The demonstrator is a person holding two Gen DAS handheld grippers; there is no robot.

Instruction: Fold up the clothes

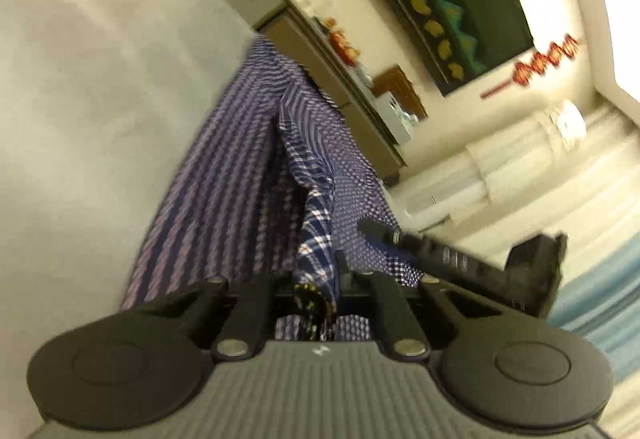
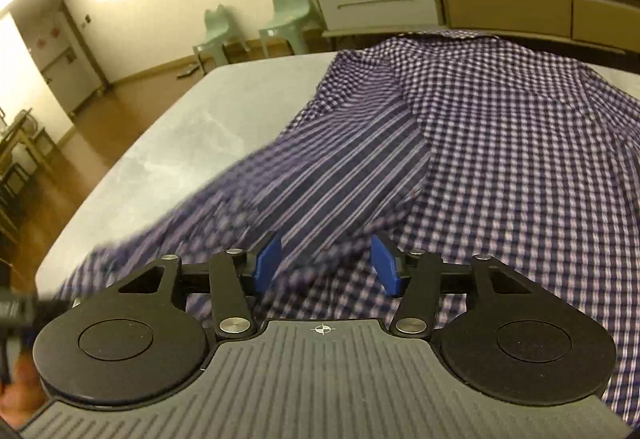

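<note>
left gripper (image 1: 316, 299) at bottom centre, jaws closed on bunched fold of blue checked shirt (image 1: 240, 175); shirt stretches up across grey table (image 1: 100, 79); right gripper (image 1: 460, 259) at lower right.

A pale grey table (image 2: 168, 143) with a faintly marbled top carries a purple-and-white checked shirt (image 2: 500, 143). The shirt lies spread over the right part of the tabletop, one sleeve angled across toward the near left edge, while the left side shows bare surface.
</note>
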